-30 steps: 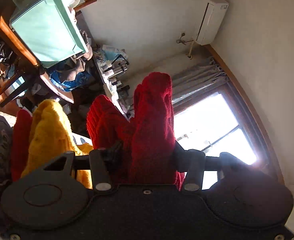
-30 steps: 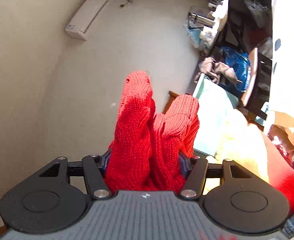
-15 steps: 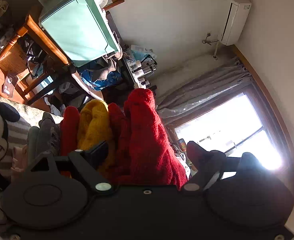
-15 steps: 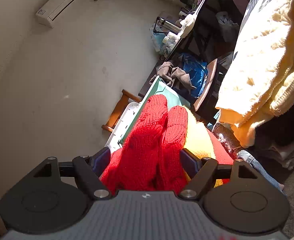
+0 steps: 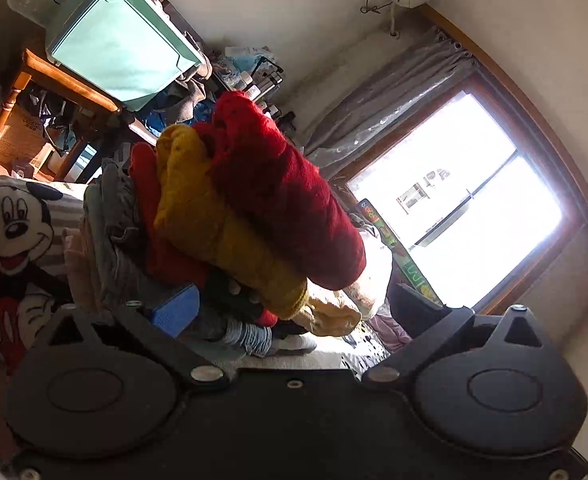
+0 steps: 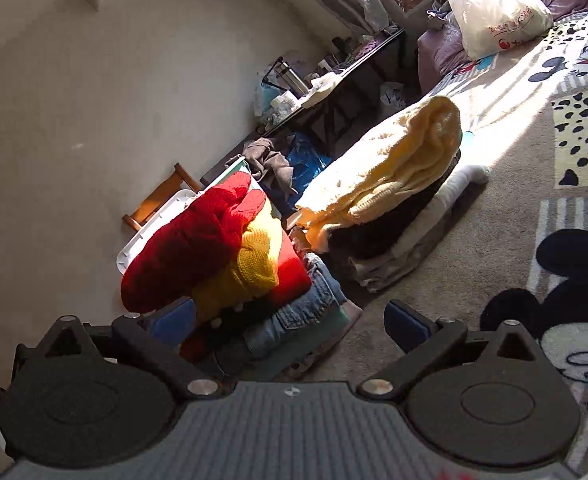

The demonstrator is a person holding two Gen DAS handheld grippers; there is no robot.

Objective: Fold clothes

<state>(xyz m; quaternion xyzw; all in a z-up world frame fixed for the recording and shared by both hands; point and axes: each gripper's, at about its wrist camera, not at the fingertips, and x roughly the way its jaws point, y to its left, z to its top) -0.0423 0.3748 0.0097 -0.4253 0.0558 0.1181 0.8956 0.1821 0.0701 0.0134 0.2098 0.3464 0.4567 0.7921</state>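
Red sweater (image 6: 190, 252), mustard knit (image 6: 254, 256), perhaps denim (image 6: 305, 308) beneath

- Red sweater (image 6: 182, 256): chunky, coarse knit wool, matt.
- Yellow sweater (image 6: 254, 256) beneath it: ribbed cable knit.
- Jeans (image 6: 305, 304): faded denim cloth.
- Cream blanket (image 6: 397, 164): soft, fuzzy knit.
- Bed cover (image 6: 513, 208): short-pile printed fabric.
- Right hand-held gripper (image 6: 290, 320): matt black plastic, blue rubbery pads (image 6: 403, 324), shiny metal screws.
- Storage box (image 5: 122, 56): smooth translucent green plastic.
- Chair (image 5: 66, 80): glossy varnished wood.

Both wrist views closely face the clothes stack (image 5: 230, 216).
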